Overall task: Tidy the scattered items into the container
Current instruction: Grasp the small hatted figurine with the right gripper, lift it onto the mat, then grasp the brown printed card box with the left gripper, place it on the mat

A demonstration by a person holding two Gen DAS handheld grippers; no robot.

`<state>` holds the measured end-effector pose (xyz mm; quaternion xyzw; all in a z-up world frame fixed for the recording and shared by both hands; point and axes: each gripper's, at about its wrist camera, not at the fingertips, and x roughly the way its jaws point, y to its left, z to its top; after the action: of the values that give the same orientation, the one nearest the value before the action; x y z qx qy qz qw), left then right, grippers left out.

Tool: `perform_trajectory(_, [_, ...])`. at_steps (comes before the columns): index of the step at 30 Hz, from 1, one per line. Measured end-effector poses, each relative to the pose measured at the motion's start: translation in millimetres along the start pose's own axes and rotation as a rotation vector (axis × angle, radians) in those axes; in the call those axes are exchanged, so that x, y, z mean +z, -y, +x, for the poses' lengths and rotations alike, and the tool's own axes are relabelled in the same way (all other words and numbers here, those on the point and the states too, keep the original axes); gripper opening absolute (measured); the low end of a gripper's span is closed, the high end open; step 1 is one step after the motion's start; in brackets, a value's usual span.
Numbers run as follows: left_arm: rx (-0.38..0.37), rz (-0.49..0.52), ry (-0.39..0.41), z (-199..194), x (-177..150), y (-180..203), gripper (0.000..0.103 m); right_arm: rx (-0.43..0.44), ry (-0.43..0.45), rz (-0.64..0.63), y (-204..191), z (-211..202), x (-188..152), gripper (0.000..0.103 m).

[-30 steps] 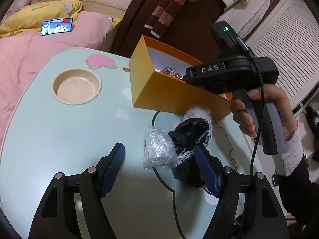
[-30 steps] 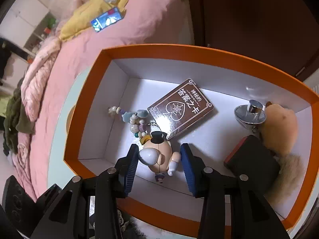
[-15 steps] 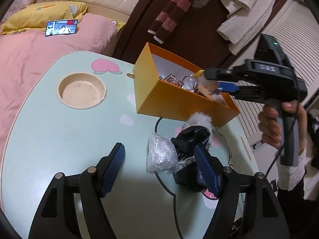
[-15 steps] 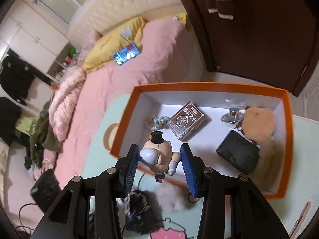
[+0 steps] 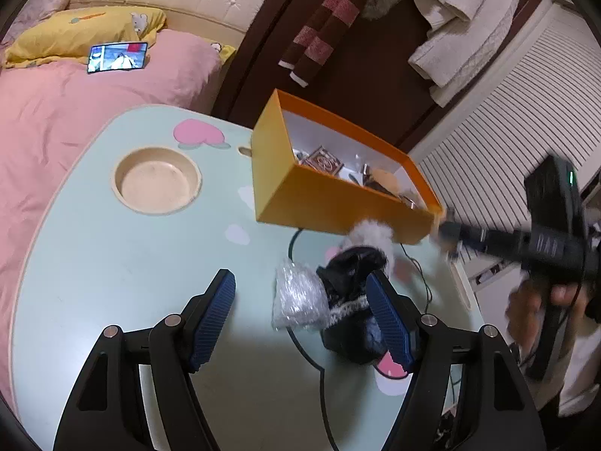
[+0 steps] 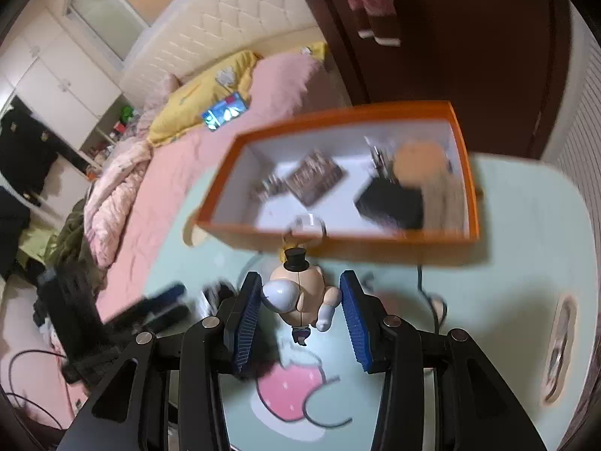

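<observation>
An orange box (image 5: 330,203) stands on the pale green table (image 5: 112,263); it holds a brown card deck (image 5: 323,159), a tan plush and other small items. My right gripper (image 6: 300,314) is shut on a small pig-like figurine (image 6: 300,297) with a black top hat, held over the table in front of the box (image 6: 338,235). My left gripper (image 5: 300,315) is open just above the table. A crinkly clear plastic packet (image 5: 298,297) and a black furry lace-trimmed item (image 5: 353,300) lie between its fingers.
A round beige cup recess (image 5: 157,180) sits in the table at the left. A black cable (image 5: 296,334) runs across the table. A pink bed (image 5: 75,105) with a phone (image 5: 116,56) lies behind. The right gripper's body (image 5: 544,244) shows blurred at the right.
My right gripper has pulled back and down from above the box, still holding the figurine, to over the table in front of it. My left gripper has stayed open in place.
</observation>
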<state>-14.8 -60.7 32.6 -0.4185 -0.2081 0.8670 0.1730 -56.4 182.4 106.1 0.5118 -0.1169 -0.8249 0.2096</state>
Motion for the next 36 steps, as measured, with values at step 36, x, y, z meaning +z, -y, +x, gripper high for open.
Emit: perform_trajectory(36, [0.412, 0.621, -0.377, 204, 112, 123, 0.05, 0.036, 0.144, 0.001, 19, -4, -72, 0.052])
